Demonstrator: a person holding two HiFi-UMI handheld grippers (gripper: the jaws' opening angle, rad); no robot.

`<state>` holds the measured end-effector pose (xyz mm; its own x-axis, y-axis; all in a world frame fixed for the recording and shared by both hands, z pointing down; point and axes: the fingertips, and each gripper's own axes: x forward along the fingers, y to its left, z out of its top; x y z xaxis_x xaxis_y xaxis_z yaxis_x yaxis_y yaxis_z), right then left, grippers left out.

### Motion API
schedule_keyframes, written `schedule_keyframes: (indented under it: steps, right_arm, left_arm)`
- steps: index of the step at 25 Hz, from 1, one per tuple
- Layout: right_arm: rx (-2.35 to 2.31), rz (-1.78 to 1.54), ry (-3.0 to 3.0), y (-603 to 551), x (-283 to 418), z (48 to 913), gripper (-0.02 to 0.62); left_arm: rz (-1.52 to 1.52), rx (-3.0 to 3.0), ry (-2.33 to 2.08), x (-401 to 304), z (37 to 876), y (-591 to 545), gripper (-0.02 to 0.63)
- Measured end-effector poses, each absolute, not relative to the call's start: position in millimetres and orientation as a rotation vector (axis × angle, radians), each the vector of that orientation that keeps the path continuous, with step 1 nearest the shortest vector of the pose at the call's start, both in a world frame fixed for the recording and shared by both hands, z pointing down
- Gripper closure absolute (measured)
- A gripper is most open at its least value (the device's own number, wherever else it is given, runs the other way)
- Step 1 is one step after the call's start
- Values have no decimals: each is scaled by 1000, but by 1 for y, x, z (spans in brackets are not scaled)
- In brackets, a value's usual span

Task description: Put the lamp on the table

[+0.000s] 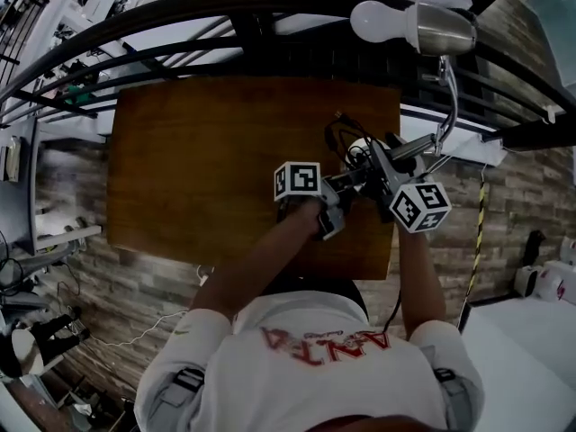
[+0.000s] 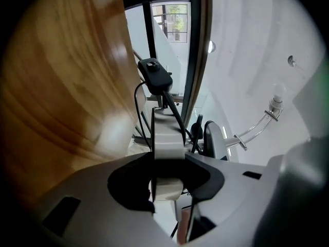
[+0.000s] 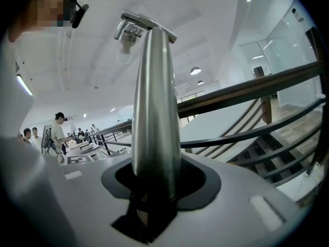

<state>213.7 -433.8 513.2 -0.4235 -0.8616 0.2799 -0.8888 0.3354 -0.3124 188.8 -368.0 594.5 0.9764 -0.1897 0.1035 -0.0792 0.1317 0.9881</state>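
While both forearms extend forward from the person's torso, they converge over the right part of the wooden table [image 1: 216,169]. The left gripper [image 1: 346,180] lies roughly level, with its marker cube toward the person. The right gripper [image 1: 376,158] comes in from the right, just beside the left one, angled slightly downward.

Left gripper [image 2: 168,158]: the jaws stand partly apart and are clamped on the pale disc-shaped base [image 2: 167,138] of the lamp [image 1: 441,28], which is seen edge-on between them. A black cable [image 2: 177,117] runs from the base up to an inline switch [image 2: 156,72]. The table surface fills the left side of this view.

Right gripper [image 3: 154,174]: the jaws are clamped on the tapered metal stem [image 3: 154,112] of the lamp, which rises from between them toward the bulb [image 3: 126,48].

Lamp position: the base sits at the two grippers, over the table's far right area. Whether it touches the tabletop cannot be determined. From there the thin curved neck [image 1: 450,106] rises to the metal shade and white bulb [image 1: 376,21], which reach beyond the table's far edge, above the dark railing [image 1: 180,16]. The cable [image 1: 337,133] loops over the table just beyond the grippers.
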Motion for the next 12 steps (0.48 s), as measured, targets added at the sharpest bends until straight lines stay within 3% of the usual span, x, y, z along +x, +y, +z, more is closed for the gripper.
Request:
schedule_keyframes:
  steps: [12]
  right_arm:
    - [1489, 680, -2609, -479, 218, 579, 425]
  left_arm:
    - [-144, 1448, -324, 199, 658, -412, 456]
